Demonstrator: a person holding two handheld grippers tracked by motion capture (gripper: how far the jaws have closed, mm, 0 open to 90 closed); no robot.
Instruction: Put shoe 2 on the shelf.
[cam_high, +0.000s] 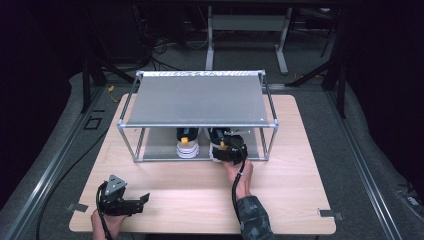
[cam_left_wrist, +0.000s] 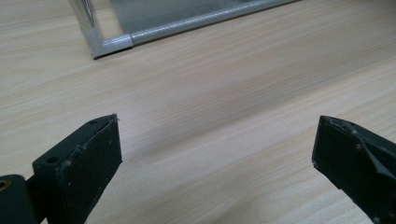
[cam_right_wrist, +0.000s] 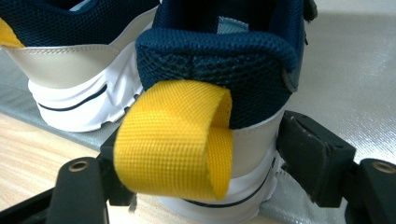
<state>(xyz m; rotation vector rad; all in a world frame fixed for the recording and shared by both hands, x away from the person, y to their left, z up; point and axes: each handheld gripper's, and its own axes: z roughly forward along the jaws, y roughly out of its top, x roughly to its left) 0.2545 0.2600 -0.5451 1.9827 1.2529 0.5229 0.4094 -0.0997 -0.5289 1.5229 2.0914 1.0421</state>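
In the high view, nearest the camera, the left gripper (cam_high: 146, 199) sits at about 7 o'clock on the wooden table (cam_high: 280, 200), held low by the left hand (cam_high: 107, 222), its jaws pointing toward 3 o'clock and spread apart with nothing between them. At about 5 o'clock the right hand (cam_high: 242, 177) reaches toward 12 o'clock, pushing the right gripper (cam_high: 226, 150) into the lower level of the metal rack (cam_high: 200, 100). Two shoes stand there heel-out: the left shoe (cam_high: 187, 145) at 11 o'clock from that gripper, and the right shoe (cam_high: 216, 136) directly at its tip.

In the left gripper view, the two black jaws stand wide apart over bare table, holding nothing; a corner of the rack's frame (cam_left_wrist: 109, 44) lies at 11 o'clock.

In the right gripper view, the right shoe's heel (cam_right_wrist: 219, 60), navy mesh over a white sole, sits between the jaws, its yellow pull loop (cam_right_wrist: 175, 140) hanging over the left one. The jaws are about half open and flank the heel closely; whether the pads press it I cannot tell. The other shoe (cam_right_wrist: 74, 70) stands at 10 o'clock.
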